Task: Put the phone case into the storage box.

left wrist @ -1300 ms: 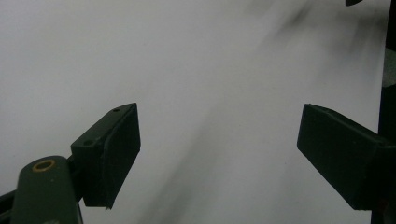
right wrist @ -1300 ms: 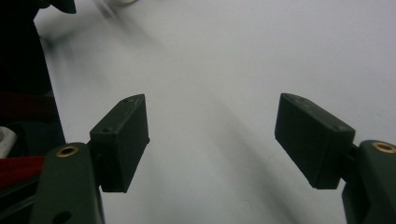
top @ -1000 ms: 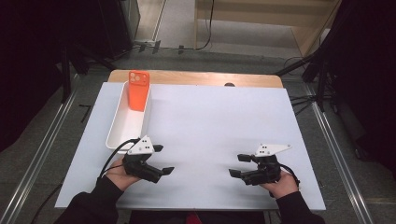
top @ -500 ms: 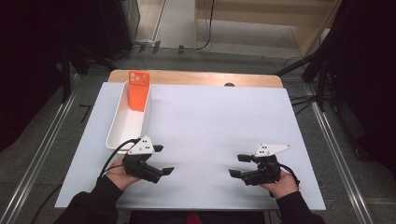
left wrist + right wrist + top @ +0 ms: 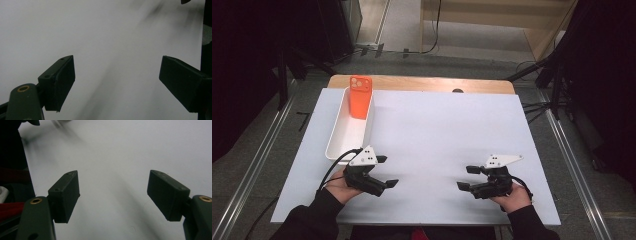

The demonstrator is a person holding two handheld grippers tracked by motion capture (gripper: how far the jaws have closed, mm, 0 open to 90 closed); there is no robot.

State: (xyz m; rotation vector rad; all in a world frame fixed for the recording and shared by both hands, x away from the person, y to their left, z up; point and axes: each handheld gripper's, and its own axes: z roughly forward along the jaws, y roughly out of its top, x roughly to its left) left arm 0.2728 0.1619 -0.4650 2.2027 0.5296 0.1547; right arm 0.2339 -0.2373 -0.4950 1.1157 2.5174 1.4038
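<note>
No lettering can be read on anything from here; the left gripper [image 5: 385, 171] rests near the table's [image 5: 452, 130] front edge with its jaws apart on nothing, the right gripper [image 5: 466, 177] likewise, well apart from it with bare white surface between; just beyond the left gripper sits a long white tray [image 5: 343, 142], and at its far end leans an orange phone case [image 5: 360, 97] with camera cut-outs on top.

Orange phone case [image 5: 360, 96], camera cutout up, leaning tilted against far end of white tray [image 5: 338, 141], table's left.
</note>
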